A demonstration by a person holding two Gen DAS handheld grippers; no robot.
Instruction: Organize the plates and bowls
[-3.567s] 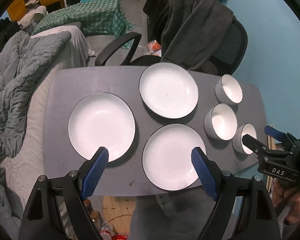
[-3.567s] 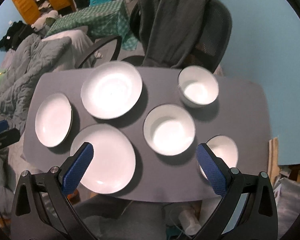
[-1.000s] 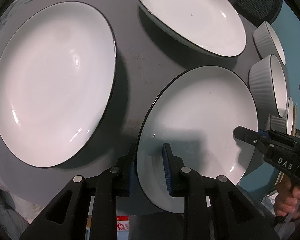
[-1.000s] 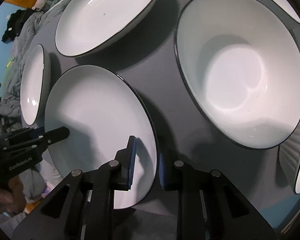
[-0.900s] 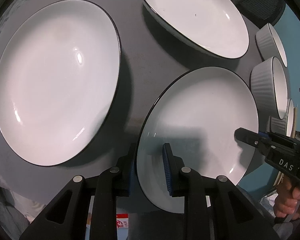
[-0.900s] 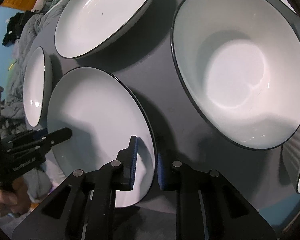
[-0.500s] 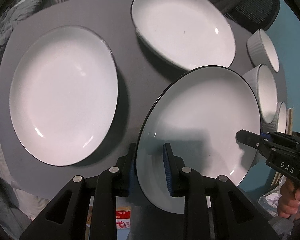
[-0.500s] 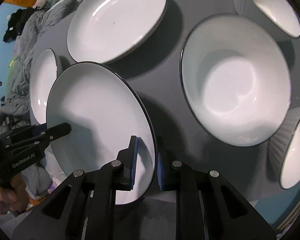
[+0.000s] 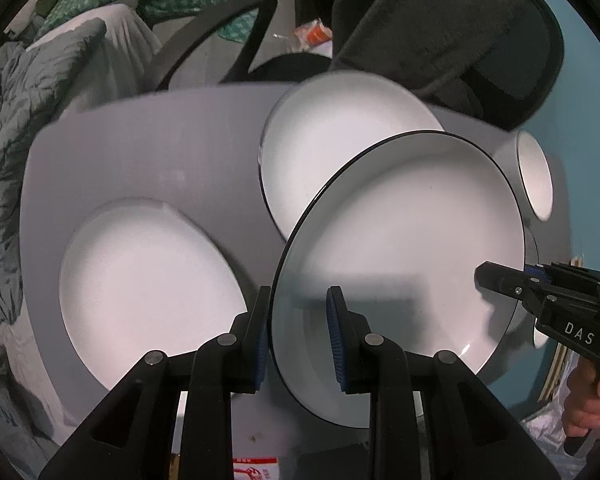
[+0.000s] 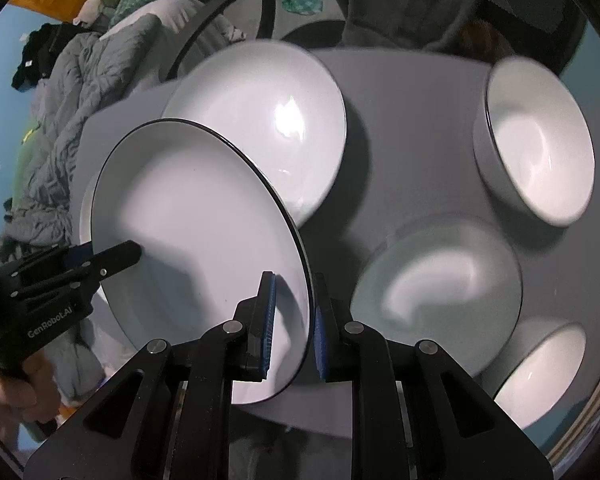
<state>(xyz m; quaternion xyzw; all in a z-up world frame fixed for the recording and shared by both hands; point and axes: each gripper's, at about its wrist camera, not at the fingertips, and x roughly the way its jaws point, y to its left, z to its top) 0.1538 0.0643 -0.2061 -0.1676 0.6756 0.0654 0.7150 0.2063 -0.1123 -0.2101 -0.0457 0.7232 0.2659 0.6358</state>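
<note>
A white plate with a black rim (image 9: 404,248) is held in the air above the grey table (image 9: 148,148) by both grippers. My left gripper (image 9: 298,336) is shut on its near left rim. My right gripper (image 10: 294,320) is shut on its opposite rim; it also shows in the left wrist view (image 9: 500,280). The held plate (image 10: 196,220) also shows in the right wrist view. Two more white plates lie on the table, one at the left (image 9: 148,280) and one at the back (image 9: 340,140). Three white bowls (image 10: 536,140) (image 10: 440,280) (image 10: 540,364) stand on the table's right side.
An office chair draped with dark clothing (image 9: 440,20) stands behind the table. A bed with a grey duvet (image 9: 4,128) lies to the left. A blue wall (image 9: 580,100) is at the right.
Both grippers have raised the plate well above the table. The views have pulled back, so the table's far edge and the chair now show.
</note>
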